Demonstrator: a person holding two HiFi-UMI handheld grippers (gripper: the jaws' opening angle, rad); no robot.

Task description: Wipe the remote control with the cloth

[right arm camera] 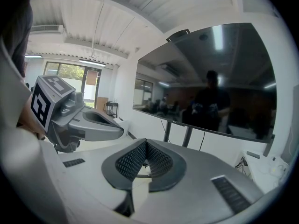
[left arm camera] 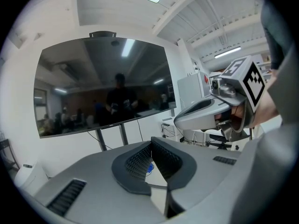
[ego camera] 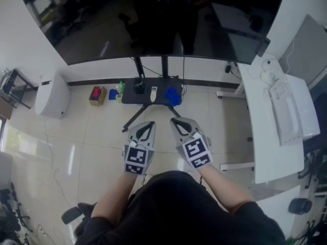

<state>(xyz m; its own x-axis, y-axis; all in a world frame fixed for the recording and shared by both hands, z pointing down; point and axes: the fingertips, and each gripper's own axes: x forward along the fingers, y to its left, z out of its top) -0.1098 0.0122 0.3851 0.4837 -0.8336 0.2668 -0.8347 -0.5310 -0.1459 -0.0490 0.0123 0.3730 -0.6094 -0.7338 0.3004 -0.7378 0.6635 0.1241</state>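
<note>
Remote (ego camera: 154, 92), prob., beside blue cloth (ego camera: 173, 96), print unreadable; left gripper (ego camera: 147, 124), right gripper (ego camera: 177, 120) both closed, empty.

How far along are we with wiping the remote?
Nothing looks done yet. The remote control and blue cloth lie side by side on the dark stand ahead. The left gripper and right gripper are shut, empty. Left: grasp the cloth, wipe the remote.

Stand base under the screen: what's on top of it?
On the dark base: a black object, the white remote and the blue cloth. Whatever lies under the cloth is covered.
</note>
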